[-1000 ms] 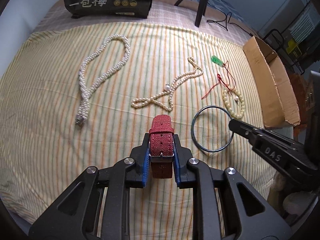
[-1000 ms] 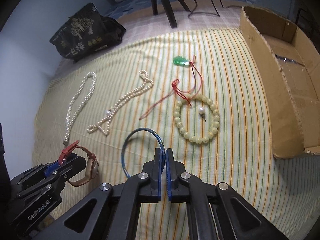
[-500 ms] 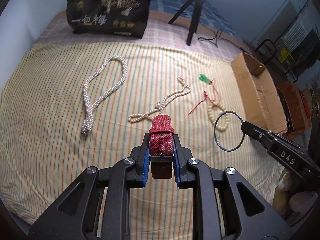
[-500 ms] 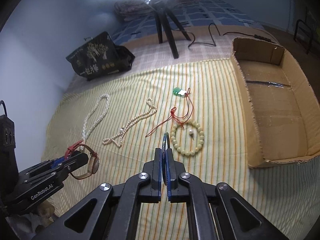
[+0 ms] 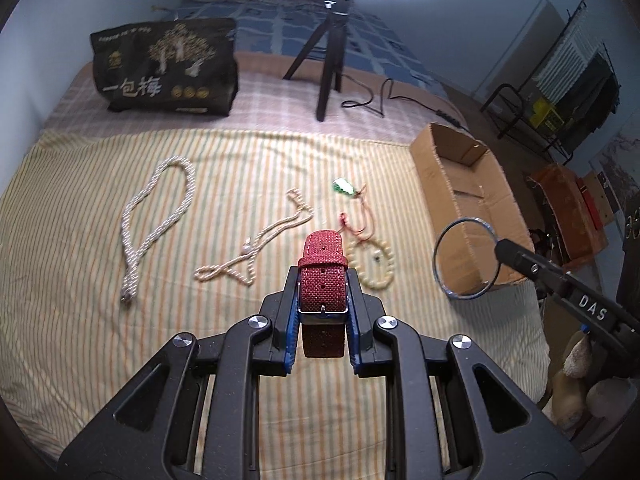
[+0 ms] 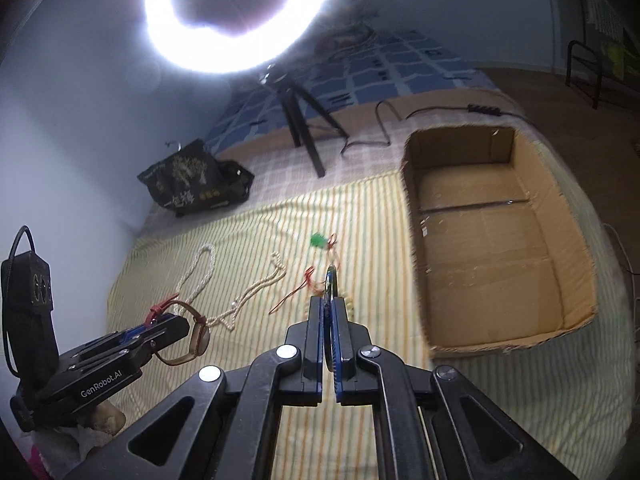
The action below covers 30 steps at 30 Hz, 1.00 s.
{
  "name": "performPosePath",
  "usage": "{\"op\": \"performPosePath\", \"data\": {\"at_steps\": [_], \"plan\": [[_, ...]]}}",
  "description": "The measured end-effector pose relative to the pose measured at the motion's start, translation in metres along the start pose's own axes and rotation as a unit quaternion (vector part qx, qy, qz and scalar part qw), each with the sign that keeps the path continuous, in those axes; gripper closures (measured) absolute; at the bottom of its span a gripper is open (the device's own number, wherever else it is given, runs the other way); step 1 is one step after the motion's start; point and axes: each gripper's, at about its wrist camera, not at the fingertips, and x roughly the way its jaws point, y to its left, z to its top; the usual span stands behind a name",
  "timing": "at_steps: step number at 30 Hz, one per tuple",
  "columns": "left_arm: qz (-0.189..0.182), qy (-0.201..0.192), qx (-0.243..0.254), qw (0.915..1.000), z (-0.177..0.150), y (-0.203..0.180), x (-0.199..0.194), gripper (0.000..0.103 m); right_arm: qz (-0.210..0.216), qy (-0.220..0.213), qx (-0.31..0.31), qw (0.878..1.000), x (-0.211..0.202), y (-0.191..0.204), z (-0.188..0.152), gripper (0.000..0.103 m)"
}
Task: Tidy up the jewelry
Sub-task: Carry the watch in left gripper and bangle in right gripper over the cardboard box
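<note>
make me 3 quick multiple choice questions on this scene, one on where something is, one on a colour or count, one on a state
1. Where is the box relative to the striped cloth?
A. at its right edge
B. at its left edge
C. in its middle

2. What colour is the strap in the left gripper?
A. green
B. red
C. white

3. What state is the right gripper in?
A. open and holding nothing
B. shut on the bangle
C. shut on a pearl necklace

Answers:
1. A, the box lies along the right side of the cloth in both views.
2. B, the woven strap between the fingers is red.
3. B, the thin ring is pinched between the fingers and held up off the cloth; both pearl necklaces lie on the cloth.
</note>
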Motion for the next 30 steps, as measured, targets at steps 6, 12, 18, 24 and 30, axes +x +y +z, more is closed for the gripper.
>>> {"op": "performPosePath", "data": {"at_steps": [6,12,18,24,30], "plan": [[-0.015,-0.003,0.014,0.9998,0.007,-0.029,0.008,0.085,-0.023,-0.032,0.018,0.999,-0.022,-0.032,0.011,0.102],[-0.033,-0.007,0.03,0.999,0.011,-0.063,0.018,0.085,-0.054,-0.05,0.043,0.996,-0.036,-0.069,0.015,0.102],[-0.052,-0.01,0.049,0.9974,0.011,-0.099,0.031,0.085,-0.086,-0.055,0.057,0.993,-0.042,-0.103,0.018,0.102],[-0.081,-0.006,0.058,0.995,0.015,-0.13,0.045,0.085,-0.102,-0.056,0.074,0.99,-0.041,-0.129,0.023,0.102],[-0.091,-0.002,0.065,0.9937,0.016,-0.154,0.059,0.085,-0.111,-0.058,0.082,0.989,-0.04,-0.142,0.026,0.102]]}}
